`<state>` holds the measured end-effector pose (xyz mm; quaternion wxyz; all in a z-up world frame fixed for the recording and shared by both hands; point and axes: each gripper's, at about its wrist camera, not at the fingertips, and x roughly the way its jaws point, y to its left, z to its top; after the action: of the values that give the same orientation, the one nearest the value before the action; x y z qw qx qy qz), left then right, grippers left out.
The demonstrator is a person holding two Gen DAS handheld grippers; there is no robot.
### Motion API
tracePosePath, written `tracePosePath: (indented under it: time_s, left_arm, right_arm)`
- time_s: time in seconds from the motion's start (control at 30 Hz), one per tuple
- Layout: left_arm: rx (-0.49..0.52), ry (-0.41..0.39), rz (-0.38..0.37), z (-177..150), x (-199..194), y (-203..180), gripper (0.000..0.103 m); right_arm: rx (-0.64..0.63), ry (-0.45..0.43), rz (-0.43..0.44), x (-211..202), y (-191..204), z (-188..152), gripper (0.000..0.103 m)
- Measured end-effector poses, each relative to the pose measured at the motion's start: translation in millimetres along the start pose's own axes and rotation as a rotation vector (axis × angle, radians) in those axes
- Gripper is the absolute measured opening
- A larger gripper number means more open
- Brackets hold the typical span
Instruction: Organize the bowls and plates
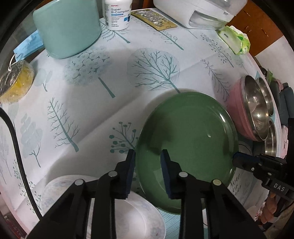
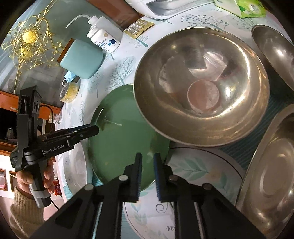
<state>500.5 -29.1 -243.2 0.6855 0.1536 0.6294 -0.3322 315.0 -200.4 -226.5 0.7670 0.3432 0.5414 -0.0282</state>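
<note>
Straddling the near rim of the green plate [image 1: 187, 147], the left gripper [image 1: 148, 156] has 1 pad outside the edge and 1 over the plate's face, jaws parted and not visibly clamped. The right gripper [image 2: 148, 160] reaches the opposite rim with a narrow gap between its pads; I cannot tell whether they pinch the edge. The plate looks tilted, overlapping a white floral plate [image 1: 128, 207] on the near side and a leaf-print plate [image 2: 198, 172] on the other. Risk: a glazed rim sliding out of a loose hold and dropping onto the plates below, chipping them. Just beyond, the pink-sided steel bowl [image 1: 255, 108] sits close; a swing that way could knock it. Farther back, the supplement bottle [image 1: 117, 14] and teal container [image 1: 68, 27] stand well apart, unlikely trouble.
</note>
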Motion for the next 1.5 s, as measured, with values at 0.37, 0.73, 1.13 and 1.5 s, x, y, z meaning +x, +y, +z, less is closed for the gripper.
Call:
tracePosePath:
  time_s: [0.37, 0.73, 1.13, 1.5]
  left_arm:
    - [-0.043, 0.018, -0.043, -7.5, 6.8, 13.5, 0.015]
    - [-0.023, 0.021, -0.047, -5.7, 9.3, 5.6, 0.013]
    - [-0.029, 0.014, -0.047, -0.9, 11.3, 2.4, 0.013]
    - [-0.034, 0.012, -0.045, -1.1, 10.1, 3.2, 0.014]
  right_arm:
    - [0.003, 0.028, 0.013, 11.7, -0.8, 0.1, 0.0]
    - [0.003, 0.06, -0.02, 0.6, 4.5, -4.3, 0.003]
    - [0.03, 0.002, -0.11, -21.3, -14.4, -5.0, 0.028]
    - [0.014, -0.009, -0.139, -1.0, -0.2, 8.0, 0.028]
